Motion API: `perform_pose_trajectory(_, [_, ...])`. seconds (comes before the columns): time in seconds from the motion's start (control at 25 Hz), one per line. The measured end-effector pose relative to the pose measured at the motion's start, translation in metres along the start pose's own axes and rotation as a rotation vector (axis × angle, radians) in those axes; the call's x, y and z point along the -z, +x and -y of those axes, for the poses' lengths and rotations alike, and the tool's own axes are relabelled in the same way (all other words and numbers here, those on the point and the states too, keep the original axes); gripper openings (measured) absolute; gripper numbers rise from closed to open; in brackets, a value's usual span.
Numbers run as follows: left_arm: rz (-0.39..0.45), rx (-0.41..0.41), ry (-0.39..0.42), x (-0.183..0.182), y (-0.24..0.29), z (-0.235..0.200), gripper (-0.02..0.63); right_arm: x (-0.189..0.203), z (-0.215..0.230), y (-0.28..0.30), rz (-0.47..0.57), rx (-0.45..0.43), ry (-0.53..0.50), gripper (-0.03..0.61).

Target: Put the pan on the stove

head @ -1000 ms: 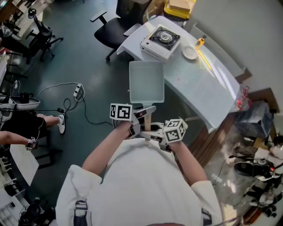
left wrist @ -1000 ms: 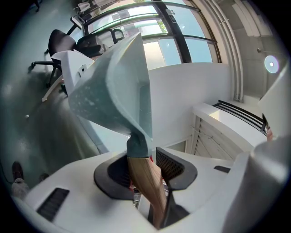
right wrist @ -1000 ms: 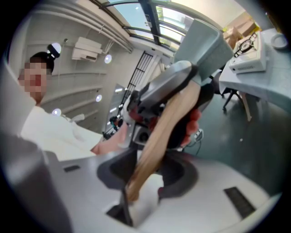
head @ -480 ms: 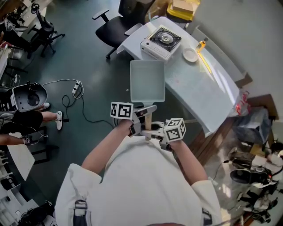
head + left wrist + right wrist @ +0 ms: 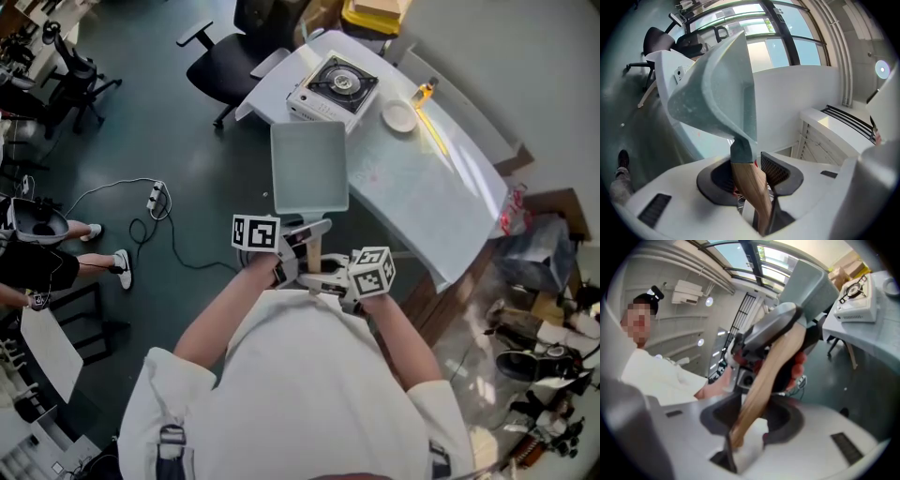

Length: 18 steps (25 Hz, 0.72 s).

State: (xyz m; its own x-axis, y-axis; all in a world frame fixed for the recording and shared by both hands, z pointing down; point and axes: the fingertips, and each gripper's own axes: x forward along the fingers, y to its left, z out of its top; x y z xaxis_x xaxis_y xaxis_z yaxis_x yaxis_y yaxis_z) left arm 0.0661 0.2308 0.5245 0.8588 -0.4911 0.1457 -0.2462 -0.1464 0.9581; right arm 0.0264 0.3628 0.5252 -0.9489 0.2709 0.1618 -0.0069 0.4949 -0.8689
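Head view, left gripper [image 5: 304,243] and right gripper [image 5: 325,278] clamping pan [image 5: 309,167] (stove [image 5: 333,84] apart)

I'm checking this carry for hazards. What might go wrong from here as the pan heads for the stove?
1. The left tongs and right tongs clamp only the wooden handle, the pan hanging far out front; it may twist.
2. The stove sits at the table's corner; a hard landing might shove it off.
3. The small dish beside the stove might get clipped.
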Motion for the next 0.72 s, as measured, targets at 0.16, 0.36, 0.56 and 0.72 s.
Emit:
perform_pose_trajectory(0.16, [-0.027,0.006,-0.003,-0.026,0.007,-0.009,0.172,-0.026,0.016,0.004,0.024,0.011,0.014,0.162])
perform_pose_trajectory(0.36, [-0.064,0.014,-0.002,-0.061,0.009,-0.019,0.172,-0.060,0.034,0.014,0.053,0.028,0.020,0.163])
perform_pose_trajectory(0.56, [-0.099,0.030,-0.004,-0.095,0.013,-0.029,0.172,-0.094,0.052,0.022,0.096,0.040,0.027,0.163])
perform_pose_trajectory(0.72, [-0.136,0.039,0.008,-0.120,0.016,-0.038,0.172,-0.119,0.067,0.031,0.123,0.065,0.030,0.163])
